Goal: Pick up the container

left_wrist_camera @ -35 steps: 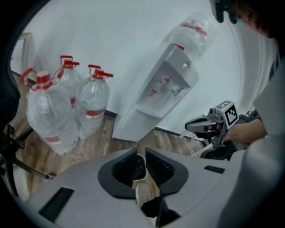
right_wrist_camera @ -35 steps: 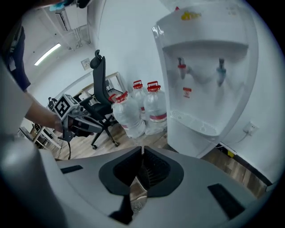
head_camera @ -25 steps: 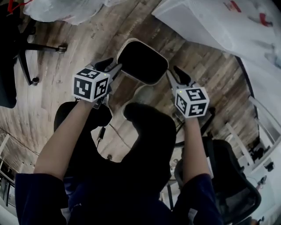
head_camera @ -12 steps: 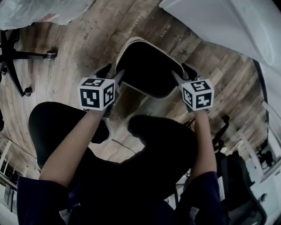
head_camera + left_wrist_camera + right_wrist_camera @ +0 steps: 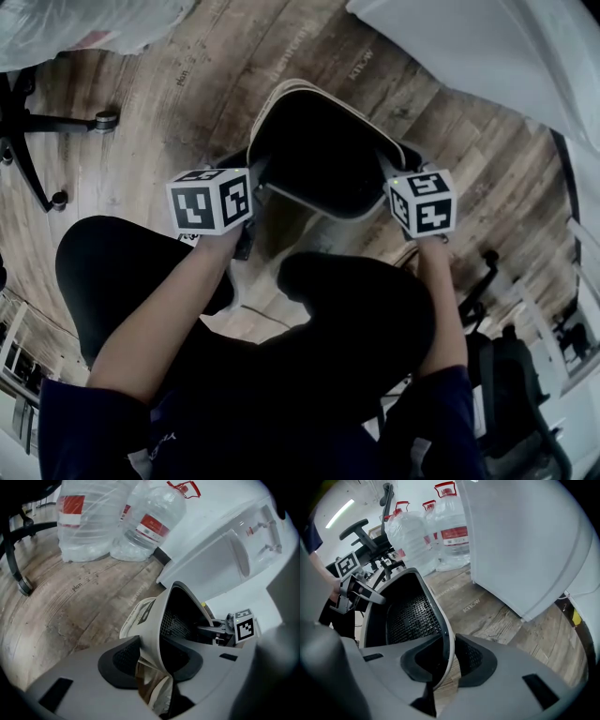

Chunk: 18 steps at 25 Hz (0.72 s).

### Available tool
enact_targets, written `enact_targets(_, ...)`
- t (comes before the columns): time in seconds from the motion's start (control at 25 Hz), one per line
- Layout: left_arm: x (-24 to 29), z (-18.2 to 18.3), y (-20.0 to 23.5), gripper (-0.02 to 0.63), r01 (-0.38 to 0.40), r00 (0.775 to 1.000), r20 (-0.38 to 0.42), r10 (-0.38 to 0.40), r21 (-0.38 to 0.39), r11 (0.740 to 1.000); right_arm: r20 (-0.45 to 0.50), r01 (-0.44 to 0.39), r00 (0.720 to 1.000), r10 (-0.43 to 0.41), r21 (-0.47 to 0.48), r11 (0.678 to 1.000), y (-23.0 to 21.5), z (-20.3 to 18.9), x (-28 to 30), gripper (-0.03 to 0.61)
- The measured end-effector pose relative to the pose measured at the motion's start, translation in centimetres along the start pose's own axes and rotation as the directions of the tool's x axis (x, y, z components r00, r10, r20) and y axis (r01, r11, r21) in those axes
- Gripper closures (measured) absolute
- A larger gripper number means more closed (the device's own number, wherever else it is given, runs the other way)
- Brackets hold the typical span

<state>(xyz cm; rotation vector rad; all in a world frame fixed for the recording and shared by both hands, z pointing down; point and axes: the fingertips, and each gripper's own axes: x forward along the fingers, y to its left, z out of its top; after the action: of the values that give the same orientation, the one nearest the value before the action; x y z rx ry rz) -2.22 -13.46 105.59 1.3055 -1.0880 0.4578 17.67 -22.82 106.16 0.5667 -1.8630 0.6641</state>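
Observation:
The container is a pale bin with a black mesh inside, held tilted above the wood floor between both grippers. My left gripper straddles its left wall, and my right gripper straddles its right wall. In the left gripper view the bin's wall runs between the two pads of that gripper; its jaws are closing on the wall. In the right gripper view the rim passes between the pads of that gripper, whose jaws are also closing on it.
Large water bottles stand on the floor beside a white cabinet. An office chair base is at the left and another chair at the right. The person's dark legs are below the bin.
The bin has come up and closer to the head camera. Both grippers have moved in along its side walls and now sit on the rim.

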Motion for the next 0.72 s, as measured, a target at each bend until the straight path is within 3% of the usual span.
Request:
enact_targets(0.12, 0.1, 0.1, 0.0, 0.471, -0.020, 1.000, -0.001, 0.020, 0.018, 1.000, -0.027, 0.050, 0.998, -0.051, -0.017, 0.999, -0.2, 0.0, 0.0, 0.511)
enact_targets(0.24, 0.1, 0.0, -0.1, 0.472, -0.039, 0.999, -0.018, 0.041, 0.088, 0.995, -0.046, 0.076, 0.996, -0.077, -0.026, 0.997, -0.1, -0.3, 0.0, 0.523)
enact_targets(0.4, -1.2, 1.2, -0.1, 0.492, -0.072, 0.997, -0.031, 0.076, 0.128, 0.989, -0.023, 0.113, 0.993, -0.114, -0.047, 0.992, 0.5, 1.2, -1.6, 0.526)
enact_targets(0.56, -6.2, 4.8, -2.9, 0.497, -0.065, 0.998, 0.010, 0.064, 0.187, 0.980, 0.019, 0.162, 0.987, -0.161, -0.028, 0.986, 1.1, 5.4, -7.4, 0.525)
enact_targets(0.72, -14.0, 6.9, -6.4, 0.499, -0.061, 0.998, 0.001, 0.062, 0.228, 0.972, 0.032, 0.174, 0.984, -0.173, -0.010, 0.985, 3.6, 9.1, -14.8, 0.525)
